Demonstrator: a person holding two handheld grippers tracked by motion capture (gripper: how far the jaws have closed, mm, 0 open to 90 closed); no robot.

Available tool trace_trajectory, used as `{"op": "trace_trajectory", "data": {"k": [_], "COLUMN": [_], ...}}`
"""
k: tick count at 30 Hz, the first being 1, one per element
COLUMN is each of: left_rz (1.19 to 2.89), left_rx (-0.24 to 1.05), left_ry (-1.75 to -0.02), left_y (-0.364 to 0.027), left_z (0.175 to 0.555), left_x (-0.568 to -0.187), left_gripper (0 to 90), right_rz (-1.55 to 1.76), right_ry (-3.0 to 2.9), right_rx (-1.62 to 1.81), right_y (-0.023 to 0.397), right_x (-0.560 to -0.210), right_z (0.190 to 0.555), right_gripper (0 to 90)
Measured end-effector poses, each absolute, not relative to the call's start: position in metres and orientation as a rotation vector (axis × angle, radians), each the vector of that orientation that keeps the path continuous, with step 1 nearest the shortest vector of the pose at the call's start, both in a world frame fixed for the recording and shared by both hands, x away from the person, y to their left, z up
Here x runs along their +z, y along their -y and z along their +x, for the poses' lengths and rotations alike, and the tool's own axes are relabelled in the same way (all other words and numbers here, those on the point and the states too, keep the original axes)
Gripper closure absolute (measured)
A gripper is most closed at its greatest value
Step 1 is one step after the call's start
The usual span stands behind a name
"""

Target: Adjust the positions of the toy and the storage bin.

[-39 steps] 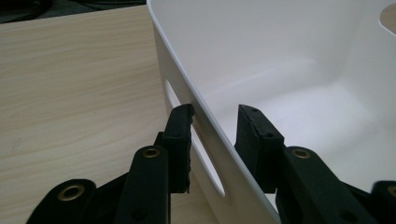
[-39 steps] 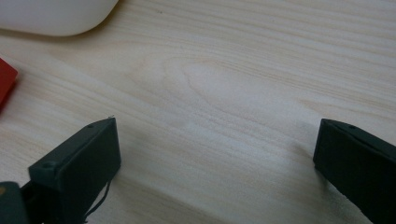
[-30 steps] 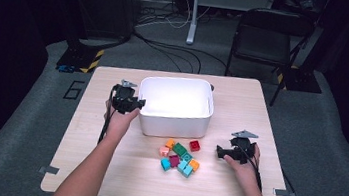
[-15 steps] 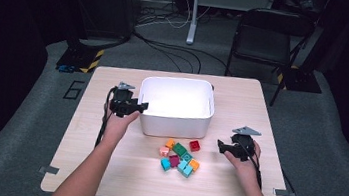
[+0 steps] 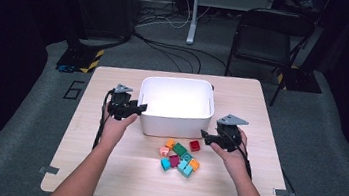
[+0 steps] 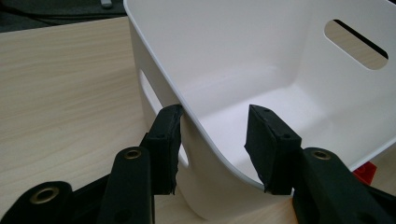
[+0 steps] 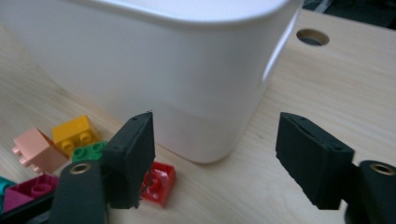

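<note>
L gripper [image 6: 212, 144] straddles near-left corner rim of white plastic bin [image 5: 176, 106], one pad [image 6: 166, 140] outside on the wall, other inside w/ a gap; jaws just closing, not yet pinching; R gripper [image 5: 208, 136] jaws apart, just narrowing, nothing between; small red plastic brick [image 7: 159, 183] lies just below-left of them on wooden table [image 5: 232, 185], bin beyond; R hand nearer.

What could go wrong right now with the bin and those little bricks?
The left gripper straddles the white bin's rim with one pad against the outer wall, its jaws having just been closing, so a pull might tip or slide the bin. The right gripper, whose jaws have also just been closing with nothing between them, hangs near the red brick beside the bin's corner, so it may bump the wall or scatter the bricks.
</note>
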State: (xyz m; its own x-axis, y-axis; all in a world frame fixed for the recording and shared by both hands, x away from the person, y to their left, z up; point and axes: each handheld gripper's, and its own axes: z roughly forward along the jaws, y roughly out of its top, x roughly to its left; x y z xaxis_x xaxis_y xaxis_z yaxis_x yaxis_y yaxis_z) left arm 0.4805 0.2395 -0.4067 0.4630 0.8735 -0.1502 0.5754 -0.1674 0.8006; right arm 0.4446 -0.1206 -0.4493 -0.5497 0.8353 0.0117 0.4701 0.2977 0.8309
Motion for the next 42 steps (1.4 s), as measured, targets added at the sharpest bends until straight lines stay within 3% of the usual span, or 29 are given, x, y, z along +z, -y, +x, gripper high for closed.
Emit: {"op": "trace_trajectory", "data": {"k": [15, 29, 42], "left_rz": [1.883, 1.875, 1.793], "left_rx": [0.433, 0.421, 0.433], "left_ry": [-1.186, -1.181, -1.149], "left_y": [-0.229, -0.231, -0.26], "left_z": [0.475, 0.475, 0.453], "left_x": [-0.405, -0.404, -0.385], "left_gripper": [58.0, 57.5, 44.8], "right_rz": [1.203, 1.201, 1.161], "right_ry": [-2.124, -2.132, -2.13], "right_rx": [1.187, 1.183, 1.117], "right_y": [0.122, 0.122, 0.128], "right_x": [-0.448, -0.451, -0.432], "right_z": [0.442, 0.443, 0.425], "right_gripper": [35.1, 34.5, 36.2]}}
